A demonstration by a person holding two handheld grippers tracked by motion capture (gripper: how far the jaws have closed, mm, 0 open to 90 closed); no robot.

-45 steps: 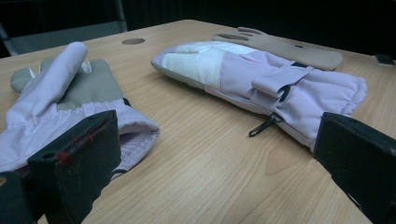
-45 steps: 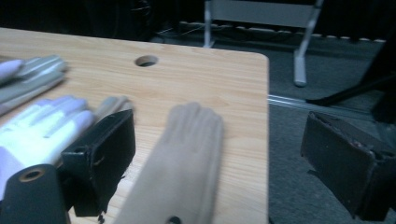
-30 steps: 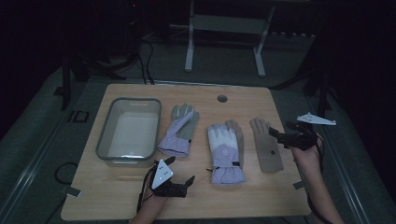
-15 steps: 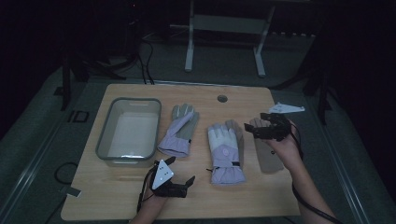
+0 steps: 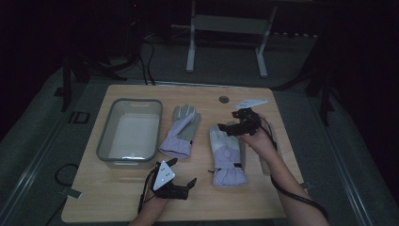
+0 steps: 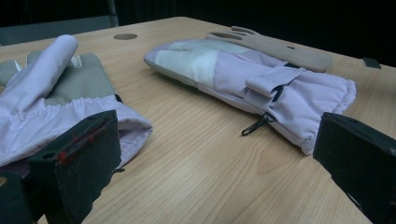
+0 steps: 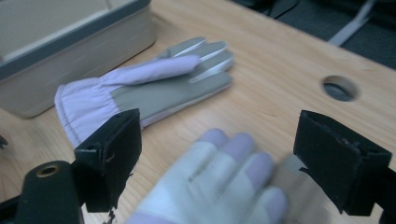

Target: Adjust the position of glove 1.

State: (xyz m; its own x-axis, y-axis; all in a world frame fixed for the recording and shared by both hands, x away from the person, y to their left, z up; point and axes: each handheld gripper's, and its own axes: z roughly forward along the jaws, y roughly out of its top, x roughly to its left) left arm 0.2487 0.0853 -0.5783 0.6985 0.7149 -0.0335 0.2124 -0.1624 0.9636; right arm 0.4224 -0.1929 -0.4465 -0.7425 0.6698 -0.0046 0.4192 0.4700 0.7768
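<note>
Swung leftward from the tan glove (image 5: 266, 157), the right gripper (image 5: 234, 126) now hovers with jaws spread above the middle glove's (image 5: 227, 153) fingertips on the surface; a square descent should grip cleanly. Left gripper (image 5: 181, 187) idles, jaws spread.

My left gripper (image 5: 181, 183) rests low near me with its jaws spread wide, while my right gripper (image 5: 229, 128), forearm stretched forward and angled inward, hovers with jaws wide apart.
</note>
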